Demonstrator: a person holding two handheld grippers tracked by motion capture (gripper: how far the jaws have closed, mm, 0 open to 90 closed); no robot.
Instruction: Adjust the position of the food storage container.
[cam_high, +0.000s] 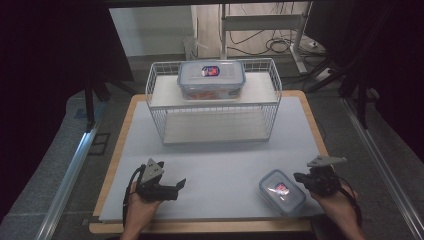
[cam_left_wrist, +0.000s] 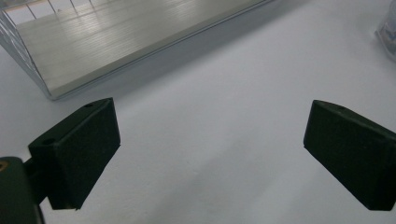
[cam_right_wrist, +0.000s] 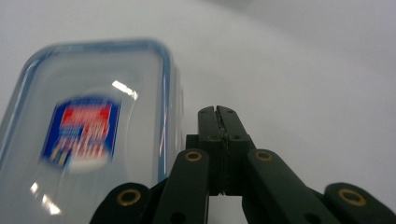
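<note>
Clear plastic w/ blue rim: small lidded box (cam_high: 281, 191) sits on the grey mat (cam_high: 220, 165), near front edge, right side. Right gripper (cam_high: 301, 177) is just beside it, at its right; jaws pressed fully together w/ nothing between, box lies to their left in the right gripper view, so no grip on it yet. Left gripper (cam_high: 180, 184) rests low over bare mat at front left, jaws wide apart, holding nothing. Larger box (cam_high: 211, 79) already sits on top shelf of the wire rack (cam_high: 215, 117) at the back. Judging by that: one box stowed, small one not yet picked up & placed. Lower shelf free.
</note>
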